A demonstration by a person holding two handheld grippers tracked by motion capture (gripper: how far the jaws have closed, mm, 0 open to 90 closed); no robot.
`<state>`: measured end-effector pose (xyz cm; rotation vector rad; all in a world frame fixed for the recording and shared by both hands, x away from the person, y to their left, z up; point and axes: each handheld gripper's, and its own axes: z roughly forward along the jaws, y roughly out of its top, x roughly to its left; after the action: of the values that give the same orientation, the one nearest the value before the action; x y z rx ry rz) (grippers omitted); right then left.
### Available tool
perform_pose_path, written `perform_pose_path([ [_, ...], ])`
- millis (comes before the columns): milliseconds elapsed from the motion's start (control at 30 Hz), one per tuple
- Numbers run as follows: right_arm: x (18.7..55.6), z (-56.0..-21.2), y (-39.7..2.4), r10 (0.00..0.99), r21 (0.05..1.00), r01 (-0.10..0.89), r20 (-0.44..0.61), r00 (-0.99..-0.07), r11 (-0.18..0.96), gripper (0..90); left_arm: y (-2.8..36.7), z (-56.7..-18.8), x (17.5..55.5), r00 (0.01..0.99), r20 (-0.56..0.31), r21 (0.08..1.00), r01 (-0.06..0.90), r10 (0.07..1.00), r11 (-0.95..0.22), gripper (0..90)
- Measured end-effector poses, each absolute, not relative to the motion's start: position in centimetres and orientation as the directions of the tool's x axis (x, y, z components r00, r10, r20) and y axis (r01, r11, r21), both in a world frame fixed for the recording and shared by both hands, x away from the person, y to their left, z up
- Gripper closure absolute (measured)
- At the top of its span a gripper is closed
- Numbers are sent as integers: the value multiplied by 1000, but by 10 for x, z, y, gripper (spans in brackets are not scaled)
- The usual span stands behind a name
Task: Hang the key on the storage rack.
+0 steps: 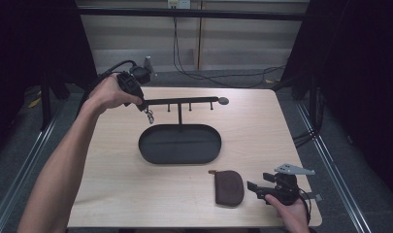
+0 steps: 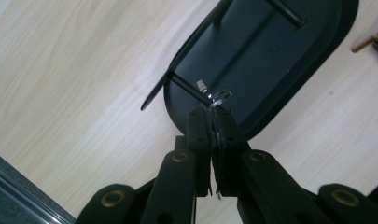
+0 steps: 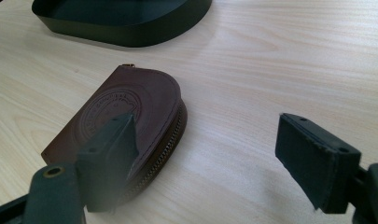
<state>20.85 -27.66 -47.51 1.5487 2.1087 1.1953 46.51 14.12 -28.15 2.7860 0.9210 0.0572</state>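
A black key stand has an oval tray base (image 1: 179,143) and a crossbar (image 1: 184,101) with short pegs hanging from it. My left gripper (image 1: 141,104) is at the crossbar's left end, shut on a metal key ring (image 1: 149,115) that dangles below it. In the left gripper view the jaws (image 2: 210,111) pinch the thin key ring (image 2: 222,96) right beside a peg (image 2: 186,87), above the tray (image 2: 270,51). A brown zipped leather pouch (image 1: 229,187) lies flat near the front edge. My right gripper (image 1: 256,187) rests just right of it, open and empty (image 3: 207,128), with the pouch (image 3: 130,105) by its left jaw.
The light wooden table (image 1: 262,131) ends close behind my right hand at the front right corner. Dark curtains flank both sides. Cables lie on the floor beyond the far edge.
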Motion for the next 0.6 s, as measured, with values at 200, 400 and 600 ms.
perform_pose_path([
  [200,209,-475,-275,884,738,668,248,-397,94,207,151,-279,458,790,-30,247,600,613,-761,862],
  [400,208,-475,-275,883,741,664,244,-401,97,207,160,-279,449,787,-60,299,601,614,-741,836],
  [600,208,-475,-276,882,742,662,240,-406,103,208,173,-287,443,767,-110,349,626,632,-698,806],
])
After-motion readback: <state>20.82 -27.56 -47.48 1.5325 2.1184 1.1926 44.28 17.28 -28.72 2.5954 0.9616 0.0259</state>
